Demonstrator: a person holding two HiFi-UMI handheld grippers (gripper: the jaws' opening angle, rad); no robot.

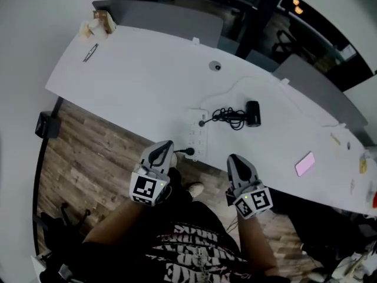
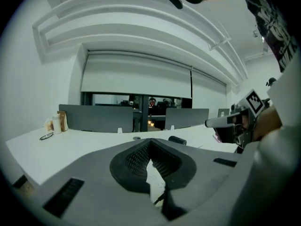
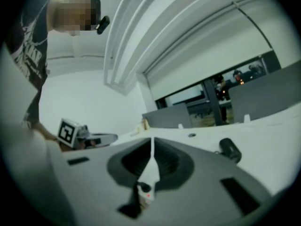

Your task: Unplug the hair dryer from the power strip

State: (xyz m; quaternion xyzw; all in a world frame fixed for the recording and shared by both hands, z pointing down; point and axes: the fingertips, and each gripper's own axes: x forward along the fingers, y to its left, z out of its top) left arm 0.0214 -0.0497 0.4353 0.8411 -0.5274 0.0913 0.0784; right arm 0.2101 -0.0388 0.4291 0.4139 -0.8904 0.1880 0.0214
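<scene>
One black, seemingly cylindrical hair dryer (image 1: 253, 113)

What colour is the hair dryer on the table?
Black. The hair dryer shows best in the head view, lying on the white table.

I count two grippers in my hands, left (image 1: 164, 147) and right (image 1: 234, 159); one table (image 1: 147, 81); one power strip (image 1: 197, 139); one hair dryer (image 1: 253, 113); one pink pad (image 1: 304, 163); two grey screens, left (image 1: 171, 17) and right (image 1: 312, 82).

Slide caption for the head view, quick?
At the near edge of the table, left tool and right tool face the power strip and hair dryer.
</scene>
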